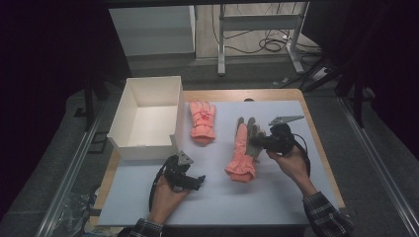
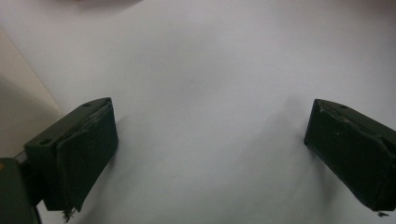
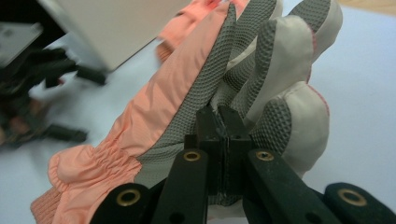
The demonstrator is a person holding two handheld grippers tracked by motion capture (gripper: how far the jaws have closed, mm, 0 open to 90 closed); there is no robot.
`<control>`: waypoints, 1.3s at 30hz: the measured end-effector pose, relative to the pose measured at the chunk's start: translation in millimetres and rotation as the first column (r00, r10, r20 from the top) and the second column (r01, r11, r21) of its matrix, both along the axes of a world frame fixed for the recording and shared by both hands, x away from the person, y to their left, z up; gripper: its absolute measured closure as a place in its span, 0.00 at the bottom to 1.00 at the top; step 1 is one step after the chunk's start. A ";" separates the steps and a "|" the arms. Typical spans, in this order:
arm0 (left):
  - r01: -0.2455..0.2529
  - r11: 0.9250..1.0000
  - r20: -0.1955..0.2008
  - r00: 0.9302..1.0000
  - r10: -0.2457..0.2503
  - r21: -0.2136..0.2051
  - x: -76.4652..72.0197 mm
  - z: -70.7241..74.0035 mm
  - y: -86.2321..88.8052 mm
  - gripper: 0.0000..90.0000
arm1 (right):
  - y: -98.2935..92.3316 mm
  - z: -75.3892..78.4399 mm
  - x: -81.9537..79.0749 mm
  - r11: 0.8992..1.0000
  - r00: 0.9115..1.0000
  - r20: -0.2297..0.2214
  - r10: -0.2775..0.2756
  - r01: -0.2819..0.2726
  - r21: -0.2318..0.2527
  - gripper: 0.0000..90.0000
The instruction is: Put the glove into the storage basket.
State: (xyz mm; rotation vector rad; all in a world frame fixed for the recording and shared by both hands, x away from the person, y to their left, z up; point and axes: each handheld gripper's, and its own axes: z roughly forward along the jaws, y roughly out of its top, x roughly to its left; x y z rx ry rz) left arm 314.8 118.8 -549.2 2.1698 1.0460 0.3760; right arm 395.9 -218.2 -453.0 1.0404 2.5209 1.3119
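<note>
Far left, the white box (image 1: 148, 118) sits open on the table (image 1: 276, 197), and the left tongs (image 1: 190, 181) rest just in front of it, spread wide and empty. One coral glove (image 1: 202, 121) lies flat beside the box; the right tongs (image 1: 257, 142) are clamped on the second glove's (image 1: 241, 150) grey palm — best lift high to clear the box wall.

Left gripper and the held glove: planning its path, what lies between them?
Nothing: in the high view, bare white mat separates the left gripper from the glove.
</note>
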 end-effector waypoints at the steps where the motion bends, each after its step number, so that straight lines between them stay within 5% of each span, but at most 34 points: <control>1: 0.001 1.000 0.000 1.000 -0.001 0.003 0.0 0.1 0.2 0.03 | 0.9 -1.3 -4.2 1.000 1.000 -0.004 0.016 -0.016 -0.003 0.98; 9: 0.001 1.000 0.000 1.000 -0.001 0.003 0.1 0.1 0.2 0.03 | 15.9 -13.9 -21.7 0.990 0.991 -0.002 0.132 -0.132 -0.045 0.98; 21: 0.002 1.000 -0.002 1.000 -0.002 0.003 -0.1 0.1 0.2 0.03 | 28.2 -44.2 -3.2 0.979 0.986 -0.010 0.164 -0.164 -0.119 0.96; 25: 0.002 1.000 -0.002 1.000 -0.002 0.002 -0.1 0.1 0.2 0.03 | 29.3 -42.6 -0.5 0.980 0.990 0.028 0.138 -0.132 -0.151 0.84; 31: 0.002 1.000 -0.002 1.000 -0.002 0.002 0.0 0.1 0.2 0.03 | 26.7 -32.3 6.5 0.986 0.993 0.058 0.103 -0.095 -0.137 0.74; 39: 0.002 1.000 -0.001 1.000 -0.002 0.002 0.0 0.0 0.2 0.03 | 49.2 -14.8 30.7 0.995 0.996 0.066 0.051 -0.045 -0.094 0.56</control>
